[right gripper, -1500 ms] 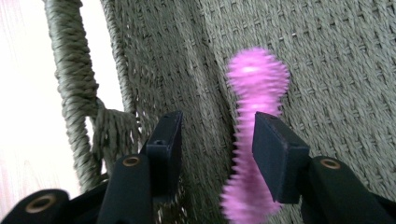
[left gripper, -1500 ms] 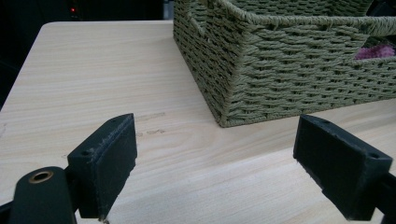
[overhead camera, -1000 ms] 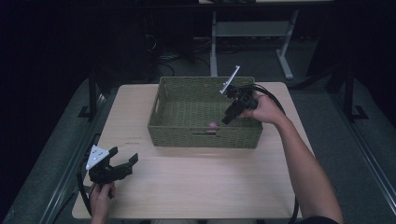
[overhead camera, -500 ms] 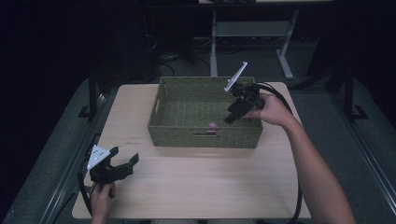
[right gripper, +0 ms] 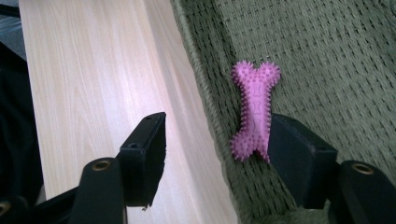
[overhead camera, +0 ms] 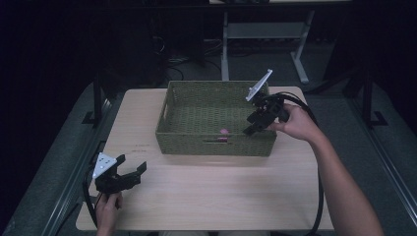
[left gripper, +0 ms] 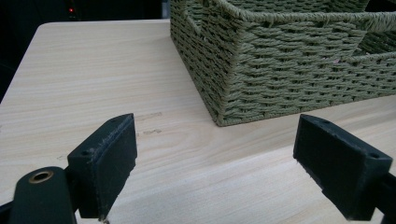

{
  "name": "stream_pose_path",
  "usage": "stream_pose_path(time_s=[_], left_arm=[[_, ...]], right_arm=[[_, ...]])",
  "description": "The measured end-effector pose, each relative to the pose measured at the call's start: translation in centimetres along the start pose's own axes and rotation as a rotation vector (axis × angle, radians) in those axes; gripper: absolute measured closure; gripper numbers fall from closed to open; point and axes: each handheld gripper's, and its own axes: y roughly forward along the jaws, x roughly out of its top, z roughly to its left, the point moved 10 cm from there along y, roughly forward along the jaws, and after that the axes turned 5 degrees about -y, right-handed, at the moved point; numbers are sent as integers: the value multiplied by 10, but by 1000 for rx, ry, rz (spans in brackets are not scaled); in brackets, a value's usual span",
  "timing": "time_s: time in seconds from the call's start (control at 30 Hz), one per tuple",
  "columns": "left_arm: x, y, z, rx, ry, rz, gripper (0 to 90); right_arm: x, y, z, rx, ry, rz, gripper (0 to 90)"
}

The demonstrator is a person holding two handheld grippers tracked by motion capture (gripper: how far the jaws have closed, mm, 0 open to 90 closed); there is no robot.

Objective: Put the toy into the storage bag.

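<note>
A pink spiky bone-shaped toy [overhead camera: 224, 132] [right gripper: 256, 112] lies on the floor of the green woven basket [overhead camera: 216, 84] [right gripper: 327, 56], close to its near wall. My right gripper [overhead camera: 252, 124] [right gripper: 217, 123] hovers over the basket's right side, tilted down. Its jaws have just been opening and stand apart; the toy lies beyond them, and neither pad presses on it. My left gripper [overhead camera: 132, 163] [left gripper: 215, 140] rests low at the table's front left with its jaws wide and nothing between them, facing the basket's [left gripper: 280, 70] corner.
The basket stands at the back middle of the light wooden table [overhead camera: 221, 191]. A cable trails from each gripper. Dark floor, a desk frame [overhead camera: 265, 34] and cables lie beyond the table's far edge.
My right gripper has opened and drawn up and to the right, away from the pink toy, which stays in the basket. The left gripper has kept still.
</note>
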Motion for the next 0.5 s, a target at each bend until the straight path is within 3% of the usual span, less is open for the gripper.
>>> stream_pose_path(time_s=[0.5], left_arm=[[0, 0, 0, 2, -1, -1, 130]], right_arm=[[-33, -10, 18, -24, 19, -17, 339]])
